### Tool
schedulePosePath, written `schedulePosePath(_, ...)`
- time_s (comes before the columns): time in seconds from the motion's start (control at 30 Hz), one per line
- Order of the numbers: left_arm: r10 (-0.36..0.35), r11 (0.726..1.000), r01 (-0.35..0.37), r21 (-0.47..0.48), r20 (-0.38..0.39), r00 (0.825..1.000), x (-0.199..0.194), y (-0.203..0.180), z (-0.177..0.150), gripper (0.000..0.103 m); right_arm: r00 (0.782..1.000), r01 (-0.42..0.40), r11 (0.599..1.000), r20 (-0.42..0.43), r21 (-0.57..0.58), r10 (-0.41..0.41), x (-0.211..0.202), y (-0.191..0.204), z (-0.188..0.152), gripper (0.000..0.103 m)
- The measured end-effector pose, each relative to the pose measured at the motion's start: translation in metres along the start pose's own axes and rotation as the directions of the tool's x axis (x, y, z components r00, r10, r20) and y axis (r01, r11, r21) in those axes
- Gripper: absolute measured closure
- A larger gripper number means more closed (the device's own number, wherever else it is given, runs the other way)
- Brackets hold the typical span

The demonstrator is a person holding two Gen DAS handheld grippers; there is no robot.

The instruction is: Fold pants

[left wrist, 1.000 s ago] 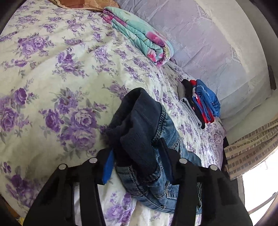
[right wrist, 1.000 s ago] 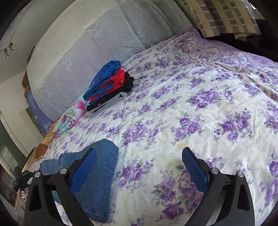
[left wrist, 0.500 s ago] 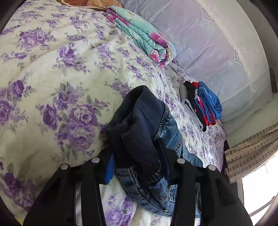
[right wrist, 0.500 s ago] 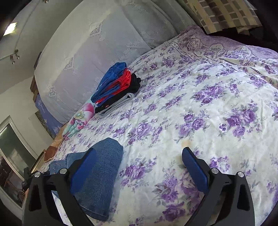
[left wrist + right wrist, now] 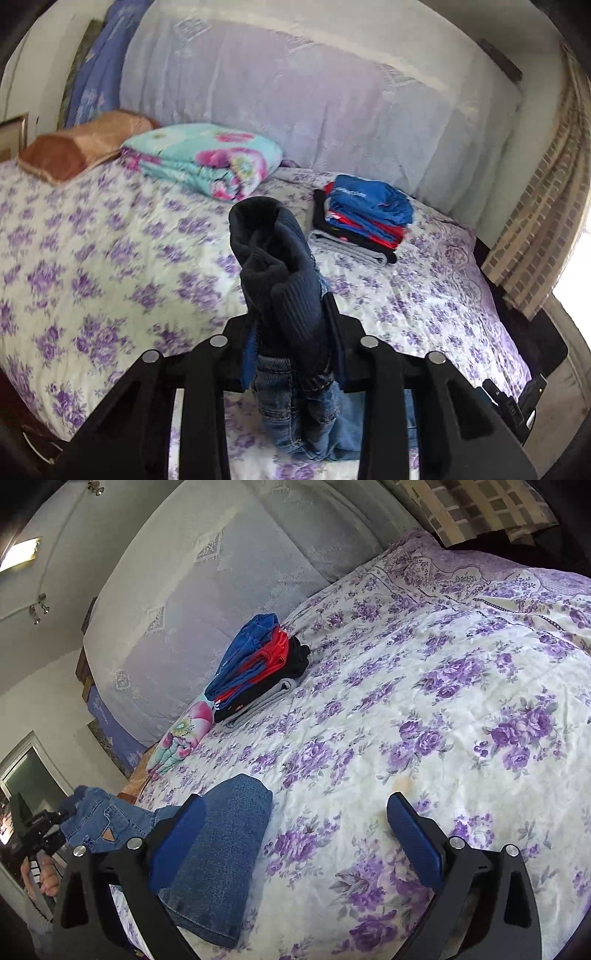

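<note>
My left gripper [image 5: 291, 354] is shut on the blue jeans [image 5: 295, 417] at their dark ribbed waistband [image 5: 284, 280] and holds that end lifted above the bed. In the right wrist view the lifted waist end [image 5: 99, 823] hangs at the far left, and a folded leg of the jeans [image 5: 221, 860] lies flat on the bed. My right gripper [image 5: 295, 838] is open and empty, low over the bedspread, its left finger [image 5: 177, 842] over the folded leg.
The bed has a white bedspread with purple flowers [image 5: 443, 720]. A stack of folded clothes [image 5: 364, 218] lies near the padded headboard [image 5: 332, 110]. A folded floral blanket [image 5: 207, 158] and a brown pillow [image 5: 74, 147] lie at the back left. A curtain [image 5: 535, 229] hangs at the right.
My left gripper has lifted and tilted up with the waistband, so the headboard has come into its view. The waist end has risen off the bed. My right gripper has stayed nearly still.
</note>
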State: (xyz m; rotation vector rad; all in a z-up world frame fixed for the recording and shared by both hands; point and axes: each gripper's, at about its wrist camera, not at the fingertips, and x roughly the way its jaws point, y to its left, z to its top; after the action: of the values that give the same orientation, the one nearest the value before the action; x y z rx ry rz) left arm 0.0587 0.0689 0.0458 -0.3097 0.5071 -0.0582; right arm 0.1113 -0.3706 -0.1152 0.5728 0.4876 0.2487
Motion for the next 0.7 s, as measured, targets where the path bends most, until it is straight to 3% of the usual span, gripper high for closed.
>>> schedulePosePath(0.13,-0.088,0.978,0.089,0.191,-0.013,0.996,0.009,-0.087,-0.001,0.079,1.000,-0.028,0.999,0.008,0.018,0.028,-0.001,-0.003,0.001,0.004)
schedulePosePath(0.23,-0.125,0.929,0.141,0.342,-0.068,0.990,0.033,-0.153,-0.030,0.079,0.999,-0.052,0.998,0.015,0.031,0.052,-0.002,-0.006,0.003,0.004)
schedulePosePath(0.37,-0.159,0.852,0.232,0.469,-0.190,0.969,0.072,-0.221,-0.089,0.080,0.992,-0.118,0.990,0.049,0.083,0.114,-0.008,-0.016,0.006,0.004)
schedulePosePath(0.5,-0.155,0.749,0.257,0.611,-0.215,0.964,0.081,-0.262,-0.139,0.080,0.978,-0.192,0.969,0.109,0.158,0.176,-0.015,-0.031,0.009,0.004)
schedulePosePath(0.6,-0.121,0.685,0.249,0.685,-0.230,0.966,0.094,-0.274,-0.170,0.079,0.979,-0.187,0.971,0.105,0.150,0.172,-0.014,-0.029,0.010,0.004)
schedulePosePath(0.67,-0.114,0.676,0.251,0.693,-0.238,0.965,0.103,-0.270,-0.179,0.077,0.981,-0.180,0.973,0.098,0.142,0.167,-0.013,-0.027,0.010,0.004)
schedulePosePath(0.7,-0.131,0.666,0.262,0.698,-0.236,0.963,0.101,-0.269,-0.181,0.071,0.981,-0.182,0.973,0.099,0.143,0.169,-0.013,-0.027,0.010,0.004)
